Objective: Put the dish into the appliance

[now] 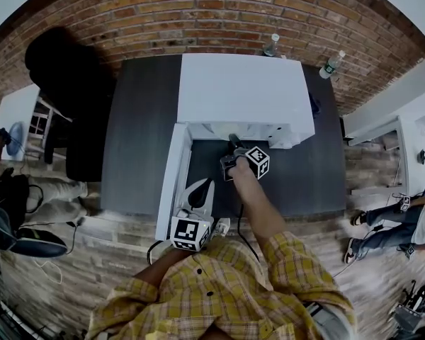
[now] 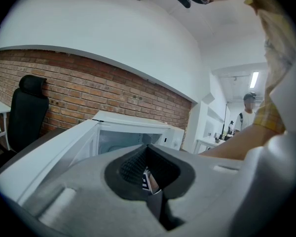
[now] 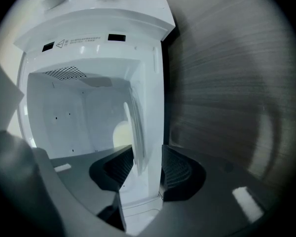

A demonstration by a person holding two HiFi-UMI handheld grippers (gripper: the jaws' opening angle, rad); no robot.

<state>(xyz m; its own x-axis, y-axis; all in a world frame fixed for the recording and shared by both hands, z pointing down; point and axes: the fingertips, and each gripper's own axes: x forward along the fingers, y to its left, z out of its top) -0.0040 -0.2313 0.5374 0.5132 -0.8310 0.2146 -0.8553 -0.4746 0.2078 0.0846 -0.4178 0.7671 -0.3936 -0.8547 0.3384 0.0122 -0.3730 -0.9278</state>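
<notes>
The right gripper (image 3: 147, 158) sits at the mouth of the open white microwave (image 1: 244, 91), jaws spread wide, the dish (image 3: 136, 132) (a thin, blurred plate seen edge-on) loose between them, while the left gripper (image 2: 147, 149), jaws together and empty, hangs beside the door (image 1: 171, 183).

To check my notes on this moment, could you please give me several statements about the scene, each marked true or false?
1. The appliance has its door open. True.
2. The right gripper is clamped shut. False: its jaws stand apart, with the edge of the dish between them.
3. The appliance stands on a dark table. True.
4. The wall behind the table is tiled. False: it is bare brick.
5. Two bottles stand behind the appliance. True.
</notes>
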